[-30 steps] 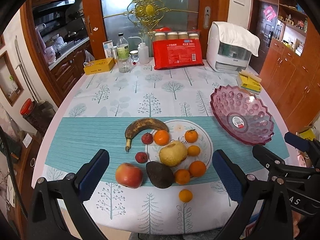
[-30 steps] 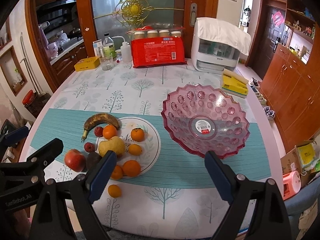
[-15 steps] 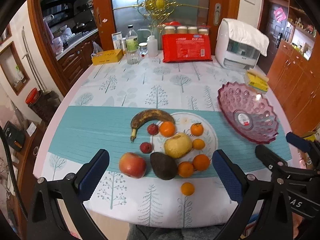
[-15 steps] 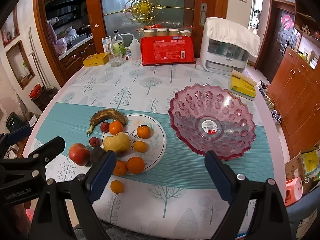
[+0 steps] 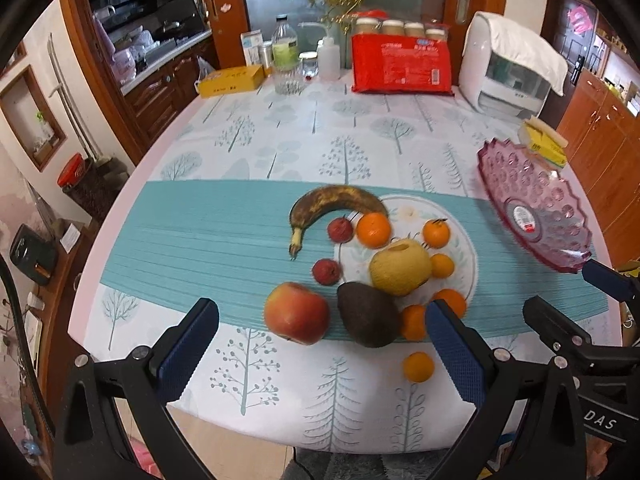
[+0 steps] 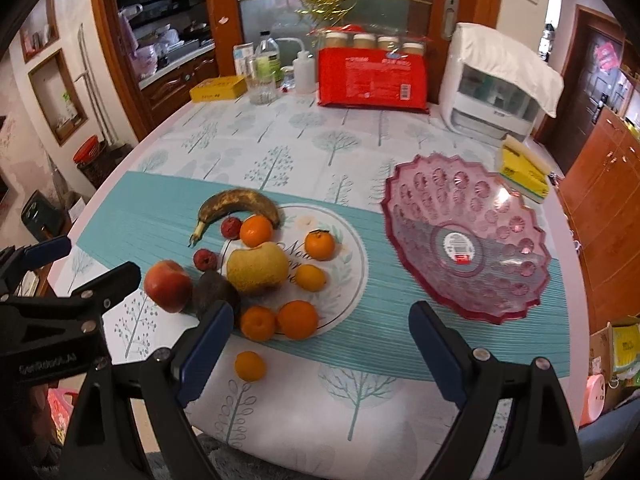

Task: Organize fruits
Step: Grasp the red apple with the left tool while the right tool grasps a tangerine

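Fruit lies on and around a white plate: a brown-spotted banana, a red apple, a dark avocado, a yellow pear, two small red fruits and several oranges. One orange sits alone on the cloth near the front edge. An empty pink glass bowl stands to the right. My left gripper hangs open just short of the apple and avocado. My right gripper is open near the front edge, with nothing between its fingers.
At the back of the round table stand a red package, jars, bottles, a yellow box and a white appliance. A yellow pack lies behind the bowl. Wooden cabinets flank both sides.
Both grippers have moved forward and lower toward the fruit, which looks larger now. Both stay open. No fruit has shifted.
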